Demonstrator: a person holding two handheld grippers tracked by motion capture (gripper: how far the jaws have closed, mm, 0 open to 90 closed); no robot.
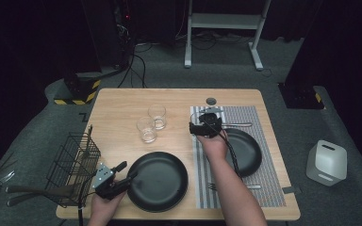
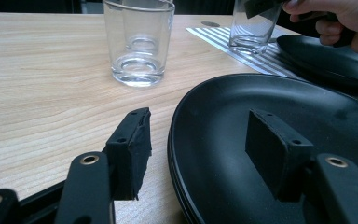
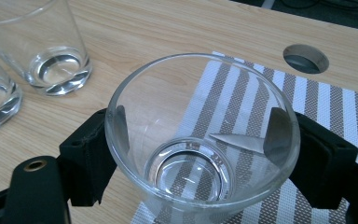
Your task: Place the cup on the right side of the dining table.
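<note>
At the near left edge of the surface [image 1: 122, 101] stands a black wire basket [image 1: 73, 167], with what look like utensil handles poking out of its left side; its contents are otherwise hard to make out. Just right of it, the left hand-held gripper [image 1: 122, 173] straddles the rim of the near black plate [image 1: 158, 181], jaws released with one pad over the dish and one outside, probably poised to grip it. The plate is empty. Farther off stand two empty glasses [image 1: 152, 122]. On the right, the right hand-held gripper [image 3: 196, 154] is clenched around a third glass [image 3: 203, 135], also empty, at the far left corner of the striped placemat [image 1: 264, 122], likely to set it down beside the second black plate [image 1: 247, 150].
</note>
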